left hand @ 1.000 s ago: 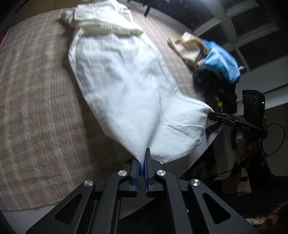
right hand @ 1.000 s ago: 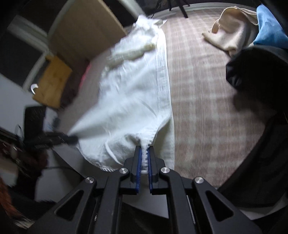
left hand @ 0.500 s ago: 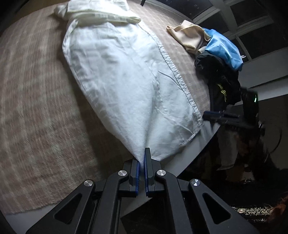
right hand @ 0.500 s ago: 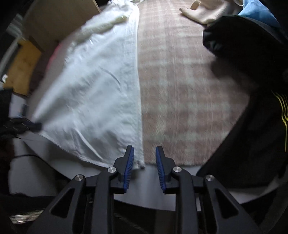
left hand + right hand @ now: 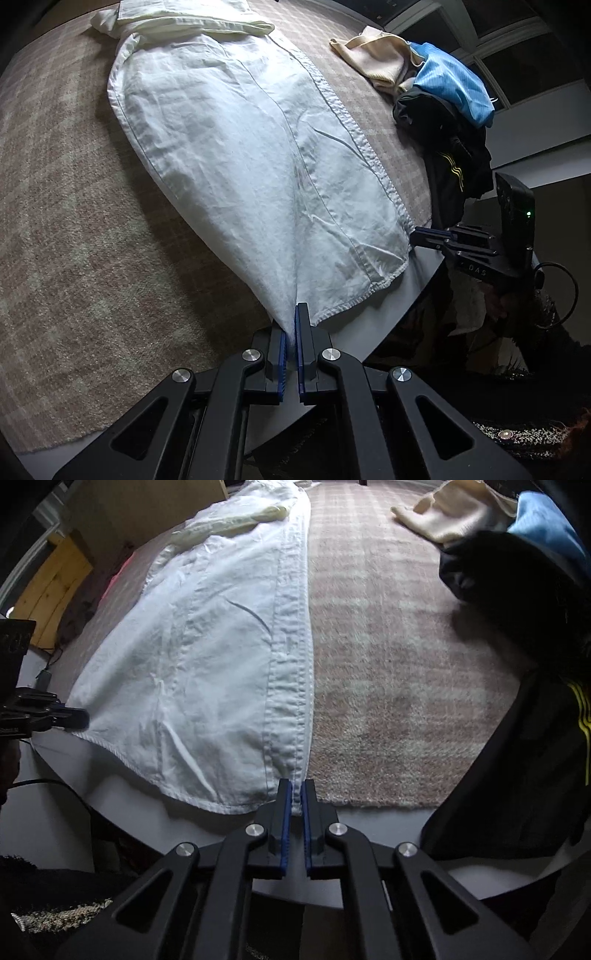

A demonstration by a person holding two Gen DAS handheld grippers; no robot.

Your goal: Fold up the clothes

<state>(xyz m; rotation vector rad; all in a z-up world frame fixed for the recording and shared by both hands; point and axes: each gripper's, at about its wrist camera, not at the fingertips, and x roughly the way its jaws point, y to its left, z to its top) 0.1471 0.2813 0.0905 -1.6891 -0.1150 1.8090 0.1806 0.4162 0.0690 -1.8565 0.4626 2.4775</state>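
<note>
A white shirt (image 5: 240, 147) lies stretched lengthwise on a checked pinkish cloth (image 5: 74, 221) that covers the table. My left gripper (image 5: 291, 325) is shut on the shirt's near hem corner, at the table's front edge. My right gripper (image 5: 294, 797) is shut on the other near corner, where the stitched placket (image 5: 295, 627) meets the hem. Each wrist view shows the opposite gripper: the right gripper (image 5: 432, 234) touches the hem's right end, and the left gripper (image 5: 77, 716) sits at its left end. The shirt (image 5: 207, 646) is flat between them, with a few creases.
A folded cream garment (image 5: 184, 18) lies at the shirt's far end. At the right sit a beige garment (image 5: 373, 55), a blue one (image 5: 450, 85) and a black one with yellow stripes (image 5: 450, 147). The grey table edge (image 5: 399, 302) runs just under both grippers.
My right gripper let go of the bunched hem, opened, shifted right to the placket edge and shut on it. The shirt's lower part now lies spread flat. My left gripper kept its hold.
</note>
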